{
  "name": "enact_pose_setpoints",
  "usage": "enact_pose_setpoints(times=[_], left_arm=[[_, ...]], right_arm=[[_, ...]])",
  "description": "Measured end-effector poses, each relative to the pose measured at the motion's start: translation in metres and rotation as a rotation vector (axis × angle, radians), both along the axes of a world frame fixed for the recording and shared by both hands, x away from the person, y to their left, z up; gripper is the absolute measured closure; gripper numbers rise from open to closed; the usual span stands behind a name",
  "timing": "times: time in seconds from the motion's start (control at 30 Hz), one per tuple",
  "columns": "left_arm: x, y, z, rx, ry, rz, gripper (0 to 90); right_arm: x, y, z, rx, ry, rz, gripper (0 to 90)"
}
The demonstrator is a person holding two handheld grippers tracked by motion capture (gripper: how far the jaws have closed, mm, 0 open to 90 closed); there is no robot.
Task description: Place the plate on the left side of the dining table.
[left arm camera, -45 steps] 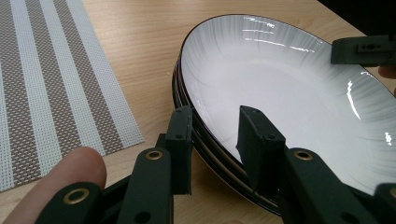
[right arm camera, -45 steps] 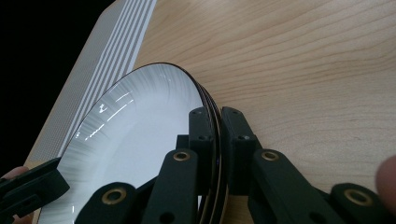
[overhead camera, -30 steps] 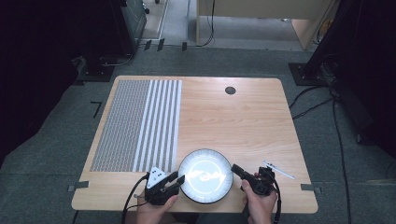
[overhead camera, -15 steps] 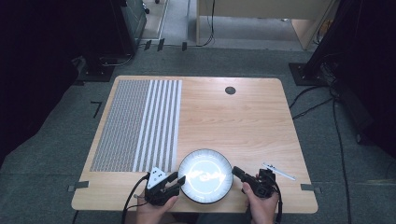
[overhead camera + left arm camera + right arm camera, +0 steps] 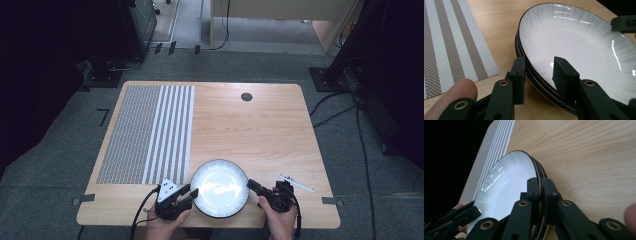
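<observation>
One wooden desk (image 5: 260, 135) carries everything here, and a grey-and-white striped placemat (image 5: 150, 132) covers its left part, reaching from near the far edge down toward the near edge. Next in size comes a stack of white plates with dark rims (image 5: 220, 188), which sits at the desk's near edge, about midway between the near corners and just right of the placemat's near right corner. In the left gripper view the stack shows several dark rims one under another, with the shallow white bowl of the top plate facing up.

Left tongs (image 5: 189, 192) lie at the stack's left rim; their jaws straddle that rim, one outside and one over the white inside, with gaps showing on both sides, so they stand parted and press on nothing. Right tongs (image 5: 254, 186) meet the stack's right rim, and in the right gripper view the jaws are clamped close together on the plate edges. A thin white stick-like object (image 5: 297, 183), too small to name, lies near the desk's near right corner, just beyond the right hand (image 5: 278, 220).
</observation>
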State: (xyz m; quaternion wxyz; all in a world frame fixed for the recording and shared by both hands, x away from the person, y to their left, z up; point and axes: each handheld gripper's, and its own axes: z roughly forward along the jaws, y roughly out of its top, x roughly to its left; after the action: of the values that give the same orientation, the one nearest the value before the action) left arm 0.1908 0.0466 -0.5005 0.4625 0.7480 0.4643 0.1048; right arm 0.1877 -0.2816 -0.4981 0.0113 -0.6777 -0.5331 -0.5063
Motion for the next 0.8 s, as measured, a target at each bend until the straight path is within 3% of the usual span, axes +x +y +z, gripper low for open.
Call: enact_pose_setpoints(times=[0.07,0.17,0.43,0.47,0.8], left_arm=[[0.0,0.0,0.0,0.0,0.0,0.003,63.4],[-0.001,-0.001,0.0,0.004,-0.006,0.005,63.4],[-0.001,-0.001,-0.001,0.009,-0.01,0.015,65.1],[-0.001,-0.001,-0.001,0.015,-0.015,0.016,66.3],[-0.002,-0.002,-0.001,0.016,-0.019,0.019,66.0]], right_arm=[[0.0,-0.001,0.001,0.023,0.001,-0.002,85.8],[0.0,0.0,0.002,0.012,0.0,0.002,84.6],[-0.005,0.013,0.008,-0.089,-0.01,0.007,81.7],[-0.005,0.015,0.006,-0.017,-0.01,0.023,79.6],[-0.001,0.019,0.001,-0.028,0.039,-0.006,82.1]])
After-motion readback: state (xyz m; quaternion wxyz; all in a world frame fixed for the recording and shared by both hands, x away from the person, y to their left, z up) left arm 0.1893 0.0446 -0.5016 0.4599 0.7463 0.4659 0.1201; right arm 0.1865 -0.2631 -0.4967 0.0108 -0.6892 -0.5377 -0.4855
